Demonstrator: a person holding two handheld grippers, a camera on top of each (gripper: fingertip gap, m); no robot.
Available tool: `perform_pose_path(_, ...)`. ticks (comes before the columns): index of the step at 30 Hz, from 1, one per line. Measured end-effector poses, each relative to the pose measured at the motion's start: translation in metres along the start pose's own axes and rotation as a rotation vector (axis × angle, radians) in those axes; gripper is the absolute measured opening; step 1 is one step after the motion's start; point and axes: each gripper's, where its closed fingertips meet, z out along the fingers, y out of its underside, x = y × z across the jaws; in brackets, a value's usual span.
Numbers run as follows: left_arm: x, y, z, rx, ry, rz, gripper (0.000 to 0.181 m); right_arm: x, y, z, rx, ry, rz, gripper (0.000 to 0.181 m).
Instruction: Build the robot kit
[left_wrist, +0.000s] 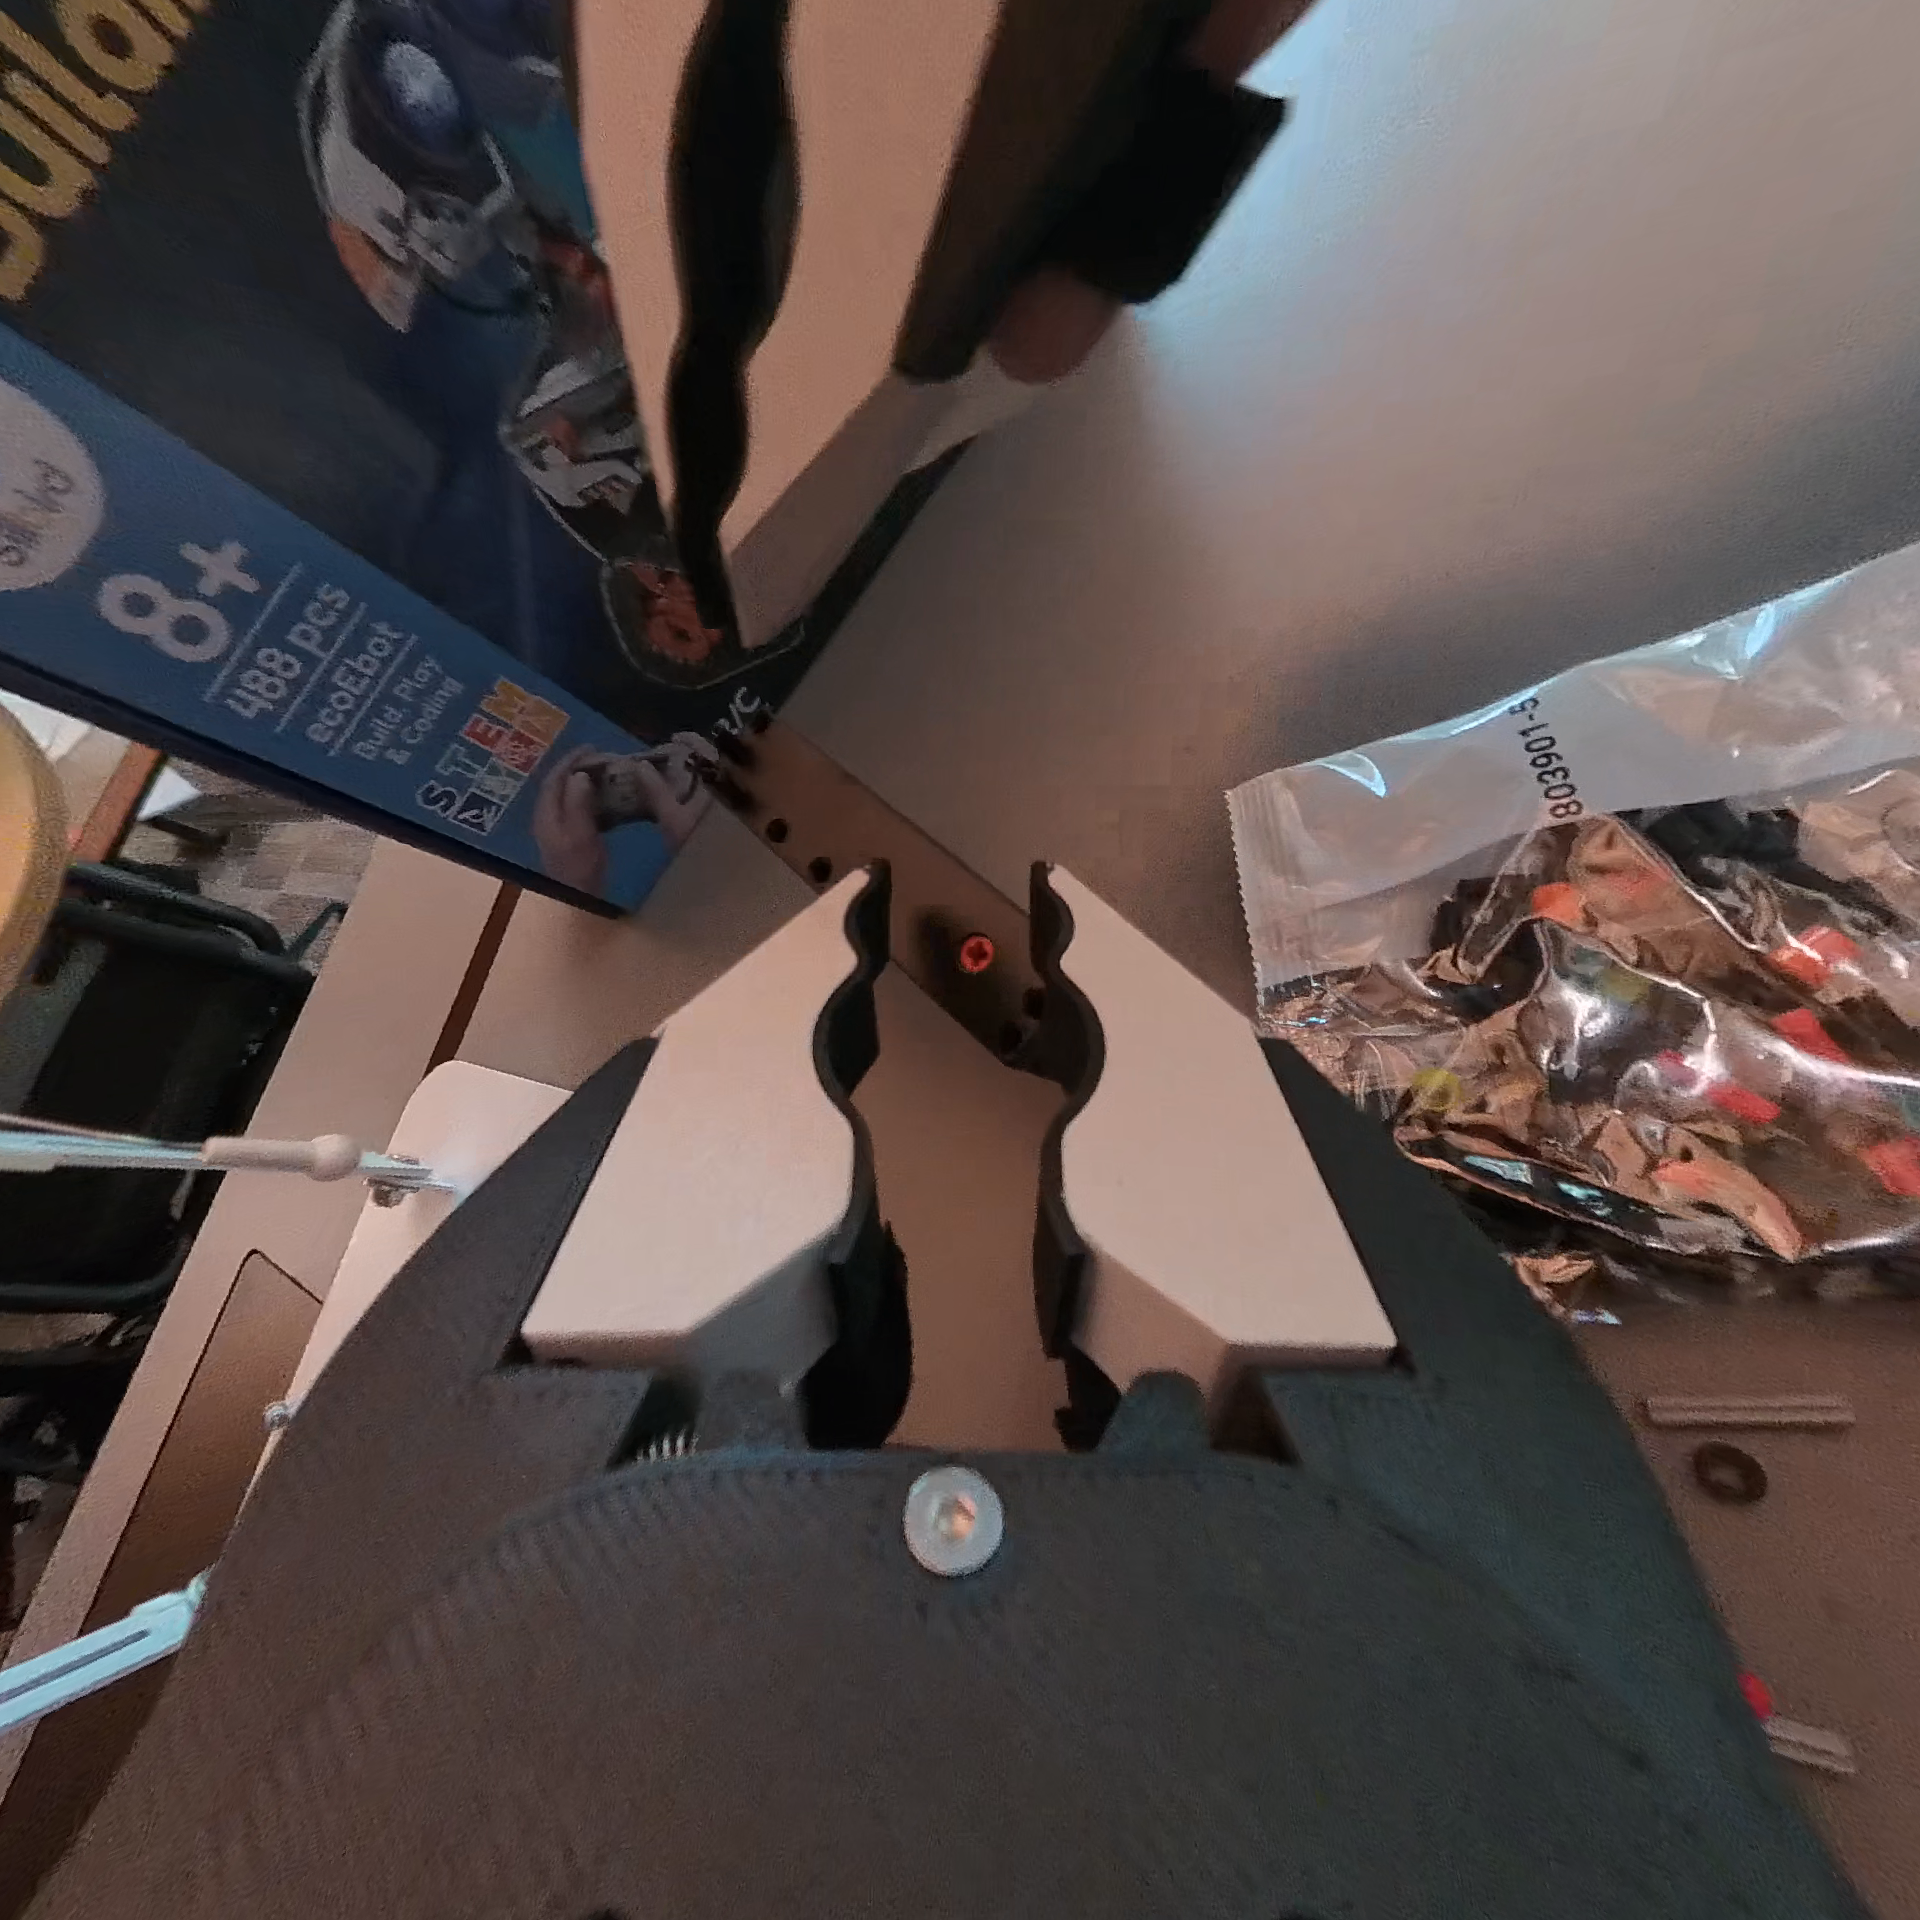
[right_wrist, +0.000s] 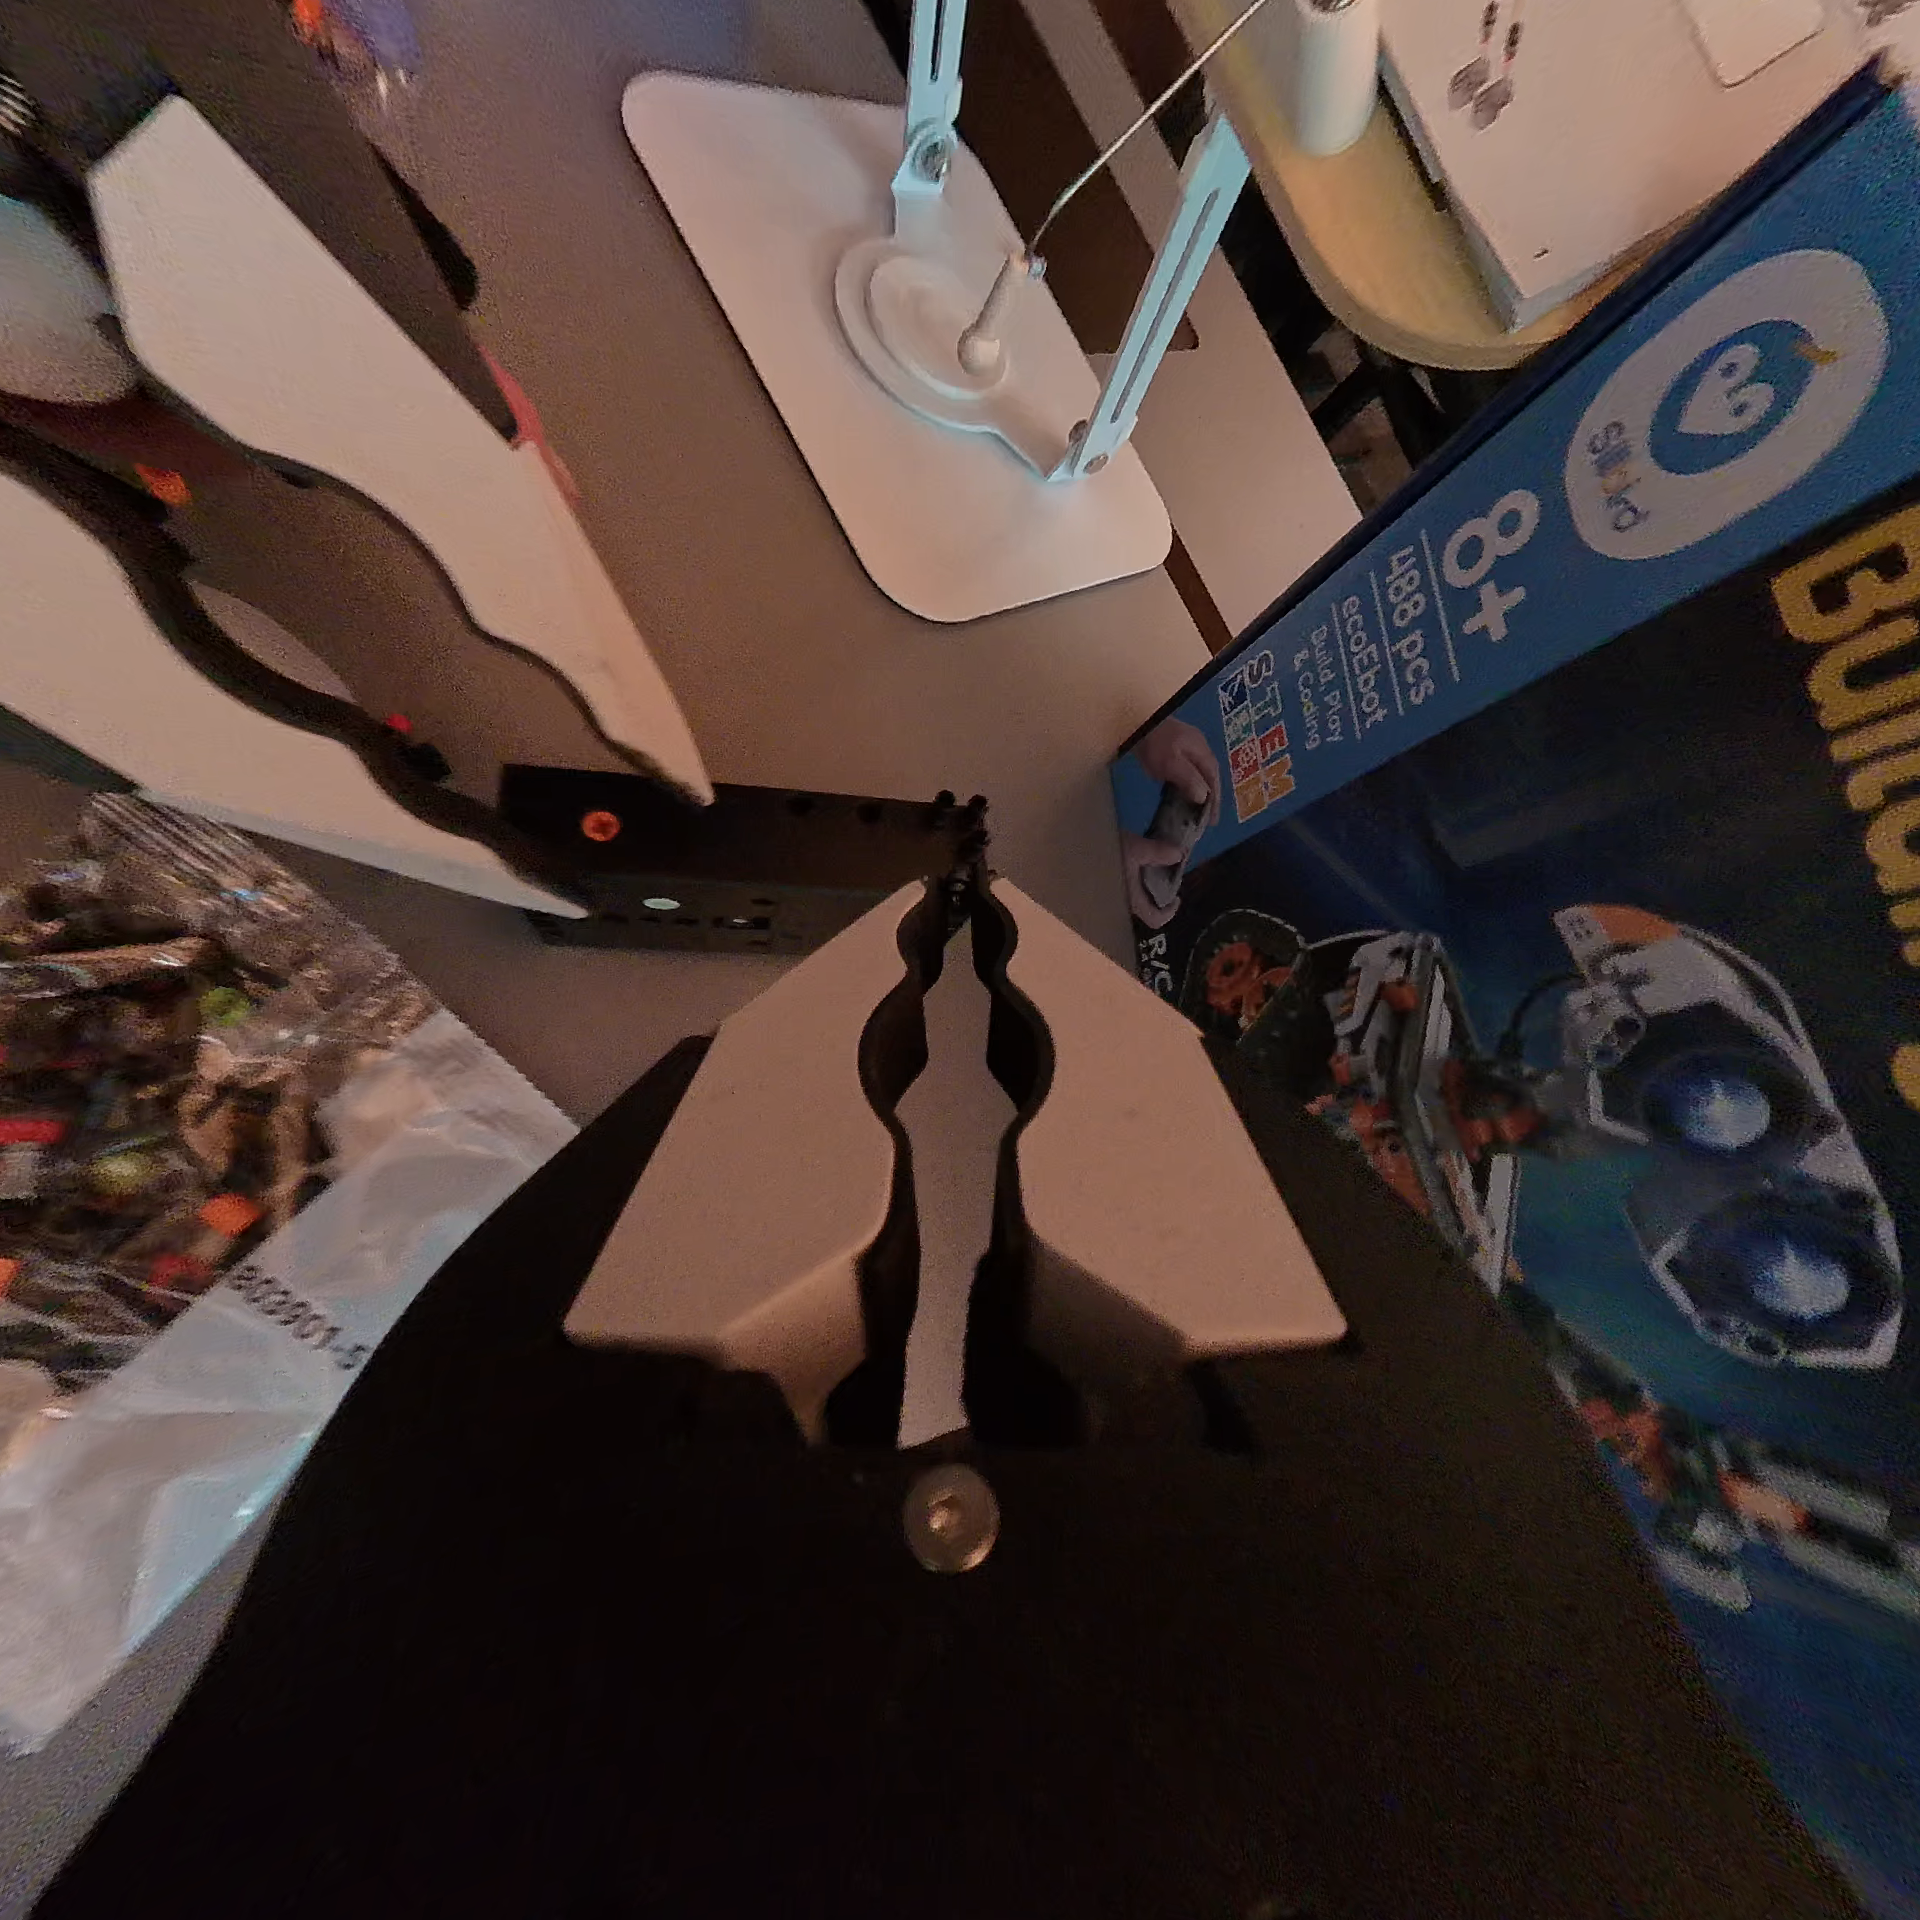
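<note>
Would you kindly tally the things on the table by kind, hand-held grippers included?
Hand-held gripper: 2, left and right
Black beam with holes: 1
Blue printed box: 1
Clear bag of parts: 1
White lamp base: 1
Total: 6

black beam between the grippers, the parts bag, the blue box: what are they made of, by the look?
Black beam: likely moulded plastic, matte, with a row of round holes and an orange pin.
Parts bag: clear plastic film, glossy and crinkled, with a serrated sealed edge; small pieces show through.
Blue box: probably printed cardboard, smooth with a slight sheen and sharp folded edges.
</note>
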Motion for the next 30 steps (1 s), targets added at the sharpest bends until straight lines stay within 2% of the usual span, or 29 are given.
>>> perform_pose_path(8, 0.004, 0.003, 0.005, 0.002, 0.021, -0.011, 0.014, 0.003, 0.012, 0.024, -0.102, -0.039, -0.114, 0.003)
perform_pose_path(14, 0.005, 0.002, 0.006, 0.008, 0.011, -0.004, 0.011, 0.002, 0.015, 0.024, -0.17, -0.065, -0.188, 0.002)
perform_pose_path(30, 0.003, 0.002, 0.008, 0.03, 0.005, -0.032, 0.008, 0.001, 0.017, 0.025, -0.339, -0.375, -0.176, 0.002)
